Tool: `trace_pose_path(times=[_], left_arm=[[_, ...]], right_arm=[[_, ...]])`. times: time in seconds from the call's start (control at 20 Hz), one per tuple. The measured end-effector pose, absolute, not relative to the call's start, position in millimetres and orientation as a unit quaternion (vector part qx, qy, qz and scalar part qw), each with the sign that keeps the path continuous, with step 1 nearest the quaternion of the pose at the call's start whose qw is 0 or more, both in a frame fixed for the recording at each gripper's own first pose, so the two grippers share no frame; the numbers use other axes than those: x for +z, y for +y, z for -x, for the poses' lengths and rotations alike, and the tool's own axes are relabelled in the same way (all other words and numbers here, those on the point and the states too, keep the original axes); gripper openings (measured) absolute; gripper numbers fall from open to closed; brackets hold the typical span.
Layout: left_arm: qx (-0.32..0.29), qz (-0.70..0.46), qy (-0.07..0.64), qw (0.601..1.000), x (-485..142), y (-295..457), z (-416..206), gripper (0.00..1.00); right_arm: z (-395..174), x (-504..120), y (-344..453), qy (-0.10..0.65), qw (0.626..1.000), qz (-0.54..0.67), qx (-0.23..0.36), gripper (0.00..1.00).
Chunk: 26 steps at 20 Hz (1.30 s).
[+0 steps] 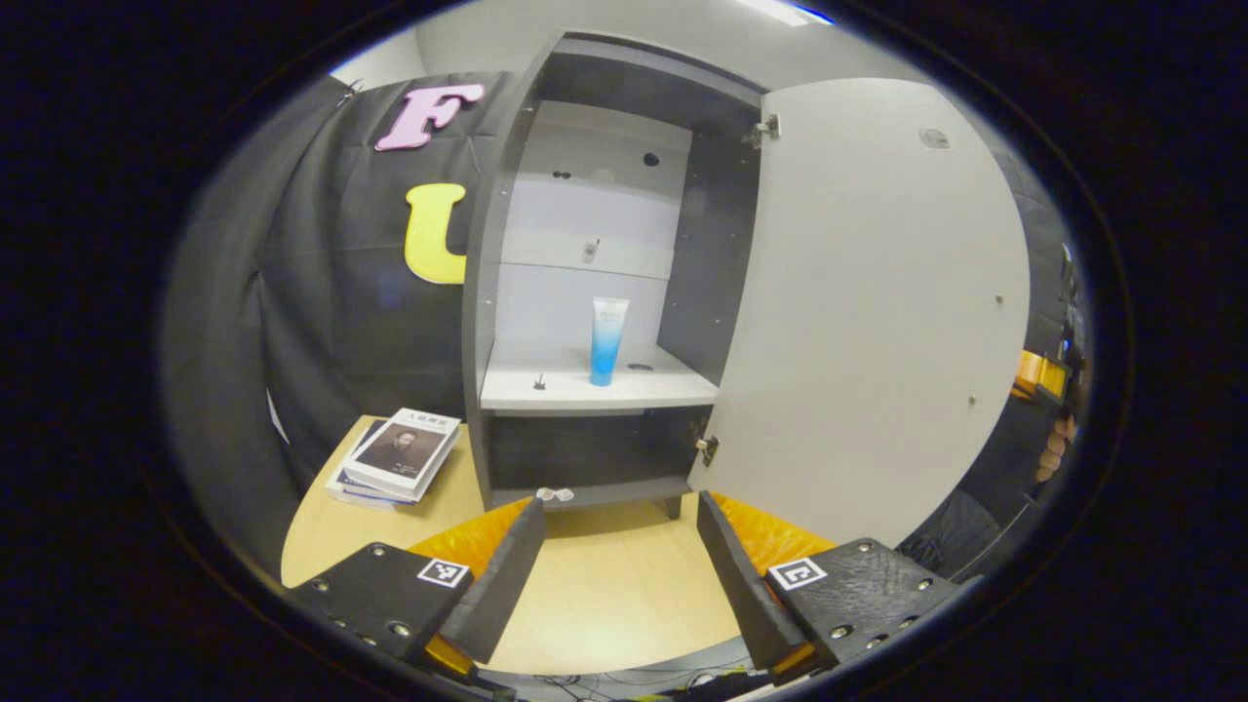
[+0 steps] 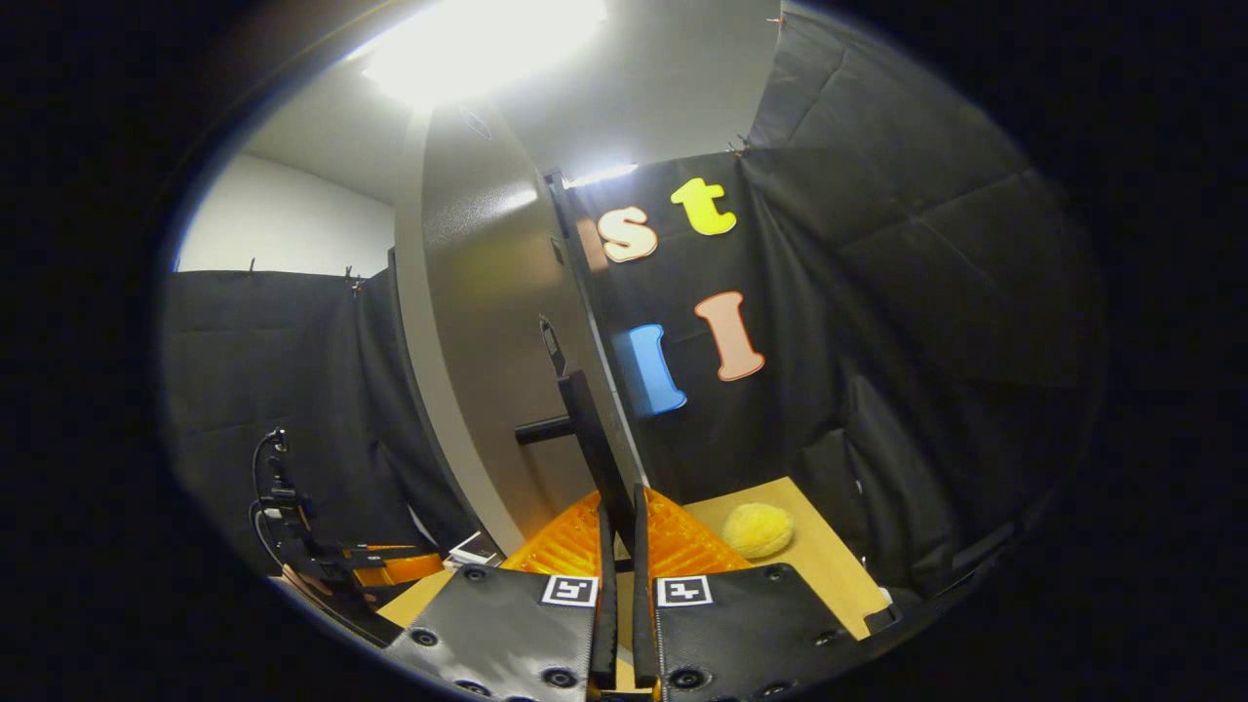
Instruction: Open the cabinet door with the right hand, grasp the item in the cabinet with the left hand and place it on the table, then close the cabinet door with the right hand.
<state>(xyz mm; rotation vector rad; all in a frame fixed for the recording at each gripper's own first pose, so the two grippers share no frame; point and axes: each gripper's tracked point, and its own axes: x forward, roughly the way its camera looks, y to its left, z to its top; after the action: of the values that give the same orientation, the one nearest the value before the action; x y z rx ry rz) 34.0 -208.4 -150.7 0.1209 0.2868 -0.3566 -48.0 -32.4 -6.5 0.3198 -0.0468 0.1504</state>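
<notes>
Looking along my left gripper (image 1: 616, 546), I see its fingers spread wide apart with nothing between them, hovering over the light wooden worktop (image 1: 604, 595) in front of the cabinet (image 1: 507, 292). Cabinet door (image 1: 877, 312) is swung open to the right, hinges at top and bottom. Task item, a blue-and-white tube (image 1: 606, 341), stands upright on the white shelf (image 1: 585, 390) inside, near the middle, well apart from my fingers. Small dark bit sits on the shelf left of the tube; can't tell what it is. Stack of books (image 1: 395, 458) lies on the worktop left of the cabinet, near the corner. At the far right edge, past the door, part of a hand (image 1: 1053, 448) shows.

In the right gripper view, my right gripper (image 2: 618, 546) has its fingers nearly together, pinched on the thin dark handle (image 2: 585, 429) that stands off the door face (image 2: 487, 341). Yellow fluffy ball (image 2: 758, 529) rests on the worktop just right of the fingers. The other gripper shows low left, details unclear.
</notes>
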Motion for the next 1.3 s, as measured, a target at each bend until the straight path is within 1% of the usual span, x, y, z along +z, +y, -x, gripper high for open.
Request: trace_pose_path(times=[0.05, 0.15, 0.2, 0.35, 0.5, 0.55, 0.75, 0.9, 1.0, 1.05, 1.1, 1.15, 1.2, 1.25, 1.3], left_arm=[[-0.174, -0.056, 0.139, 0.973, -149, -215, -34, 0.92], [-0.163, -0.048, 0.132, 0.977, -143, -229, -37, 0.92], [-0.153, -0.045, 0.133, 0.978, -143, -230, -38, 0.95], [-0.128, -0.029, 0.124, 0.983, -134, -241, -42, 0.95], [-0.1, -0.029, 0.114, 0.988, -128, -238, -43, 0.95], [-0.089, -0.03, 0.108, 0.99, -125, -237, -44, 0.92], [-0.055, -0.031, 0.091, 0.994, -126, -232, -43, 0.92], [-0.035, -0.021, 0.081, 0.996, -129, -233, -41, 0.92], [-0.024, -0.013, 0.08, 0.996, -131, -234, -37, 0.92], [-0.021, -0.01, 0.08, 0.997, -131, -236, -35, 0.95], [-0.018, -0.009, 0.079, 0.997, -128, -238, -32, 0.92], [-0.017, -0.01, 0.077, 0.997, -128, -238, -31, 0.92], [-0.017, -0.014, 0.075, 0.997, -124, -238, -30, 0.95], [-0.017, -0.019, 0.072, 0.997, -120, -238, -29, 0.92], [-0.016, -0.023, 0.07, 0.997, -117, -237, -29, 0.95]], right_arm=[[49, -7, -31, -0.021, 0.983, -0.157, 0.091, 0.08], [49, -7, -33, -0.022, 0.984, -0.142, 0.107, 0.08], [50, -8, -36, -0.02, 0.984, -0.138, 0.108, 0.08], [49, -5, -29, -0.016, 0.979, -0.157, 0.127, 0.08], [50, -7, -32, -0.004, 0.981, -0.131, 0.145, 0.08], [52, -8, -34, -0.002, 0.981, -0.121, 0.151, 0.08], [78, -15, -34, 0.024, 0.969, -0.14, 0.201, 0.08], [93, -18, -67, 0.036, 0.968, -0.148, 0.201, 0.02], [95, -18, -89, 0.035, 0.971, -0.147, 0.186, 0.0], [89, -22, -97, 0.038, 0.973, -0.142, 0.177, 0.02], [81, -22, -103, 0.037, 0.975, -0.14, 0.169, 0.0], [72, -20, -108, 0.034, 0.976, -0.14, 0.162, 0.02], [63, -16, -111, 0.028, 0.977, -0.14, 0.156, 0.02], [56, -12, -116, 0.019, 0.979, -0.136, 0.148, 0.02], [47, -7, -120, 0.011, 0.981, -0.13, 0.143, 0.02]])
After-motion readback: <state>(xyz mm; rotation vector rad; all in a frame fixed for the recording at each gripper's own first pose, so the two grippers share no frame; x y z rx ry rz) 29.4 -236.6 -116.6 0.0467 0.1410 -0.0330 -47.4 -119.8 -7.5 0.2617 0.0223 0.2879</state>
